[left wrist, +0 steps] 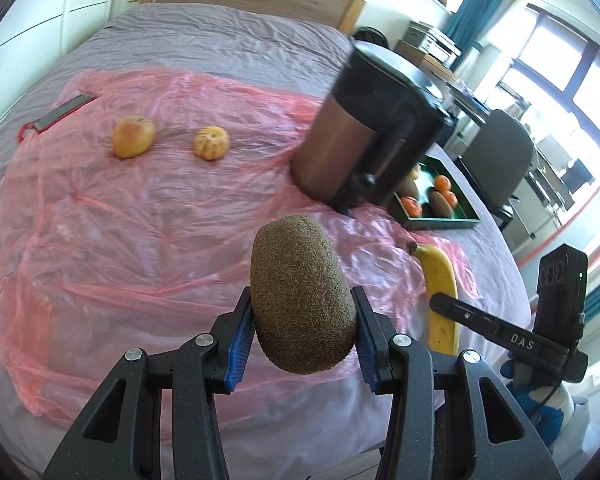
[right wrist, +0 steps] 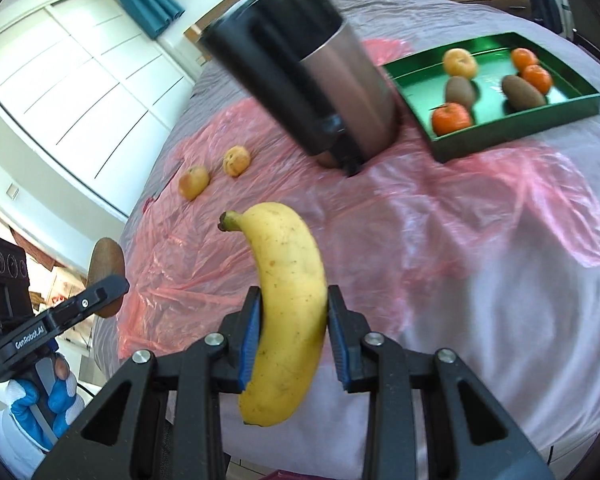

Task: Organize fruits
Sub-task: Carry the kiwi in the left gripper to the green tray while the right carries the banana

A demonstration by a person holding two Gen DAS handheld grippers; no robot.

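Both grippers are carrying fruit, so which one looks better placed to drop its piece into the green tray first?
Probably right: its banana has an open path to the green tray, while the dark canister partly blocks the tray from the left gripper's kiwi.

Bright daylight floods in from the windows (left wrist: 556, 76) at two o'clock in the left view, blown out white. Glare streaks the pink plastic sheet (left wrist: 140, 220). The metal canister (right wrist: 300, 64) smears with motion blur. Fisheye bending and dark vignetting ring every edge.

A copper-and-black jug (left wrist: 352, 136) stands on a pink plastic sheet (left wrist: 140, 232) spread over a grey bedcover (left wrist: 228, 44)
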